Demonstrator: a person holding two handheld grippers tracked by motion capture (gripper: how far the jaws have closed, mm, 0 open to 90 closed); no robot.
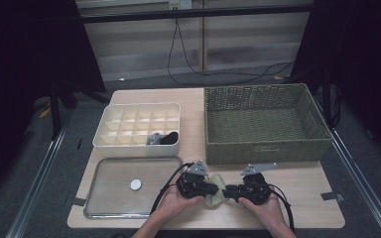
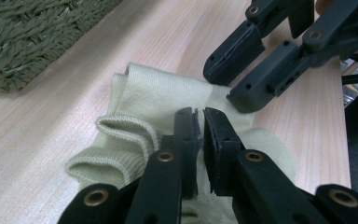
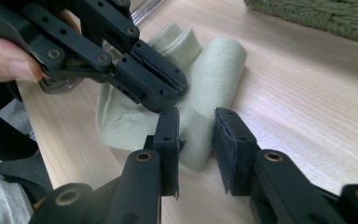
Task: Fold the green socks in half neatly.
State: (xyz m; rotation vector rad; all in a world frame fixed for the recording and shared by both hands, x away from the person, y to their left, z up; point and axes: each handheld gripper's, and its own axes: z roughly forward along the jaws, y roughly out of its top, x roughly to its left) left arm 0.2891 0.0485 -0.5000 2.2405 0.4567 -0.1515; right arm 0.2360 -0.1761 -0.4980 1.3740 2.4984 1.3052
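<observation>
Left tongs (image 2: 199,123) pinch the sock (image 2: 168,100); right tongs (image 3: 196,126) stand narrowly apart over its fold. Risk: fold slips loose, unrolling across the surface (image 1: 302,191).

Sock (image 1: 217,194) mostly hidden between grippers; organizer (image 1: 110,141) contents indistinct.

No text can be read anywhere; the small label on the basket (image 1: 265,148) front is too blurred.
</observation>
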